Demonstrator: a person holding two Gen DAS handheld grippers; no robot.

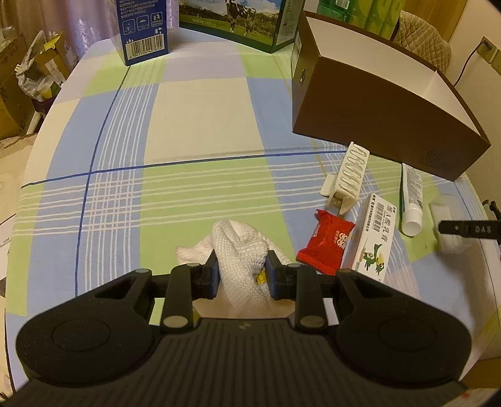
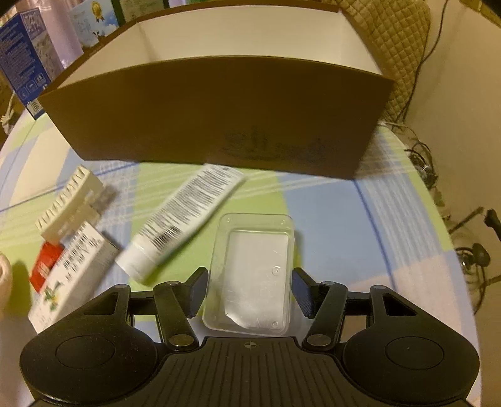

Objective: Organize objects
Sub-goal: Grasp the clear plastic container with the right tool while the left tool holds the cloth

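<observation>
While the left gripper (image 1: 241, 275) has its two pads pressed against a crumpled white cloth (image 1: 238, 250) at the near edge of the checked tablecloth (image 1: 188, 125), the right gripper (image 2: 249, 291) stands spread wide, its fingers either side of a clear plastic tray (image 2: 253, 272) without touching it. Something small and yellow shows against the cloth, too small to identify. Just right of the cloth lie a red sachet (image 1: 325, 244) and a white carton with a green cartoon figure (image 1: 372, 234). Beyond them sit a ribbed white clip (image 1: 347, 175) and a white tube (image 2: 184, 216), blurred in the right view, perhaps from motion. Farther back stands the open brown box (image 2: 219, 125), white inside. Milk cartons (image 1: 238, 22) stand at the far edge.
</observation>
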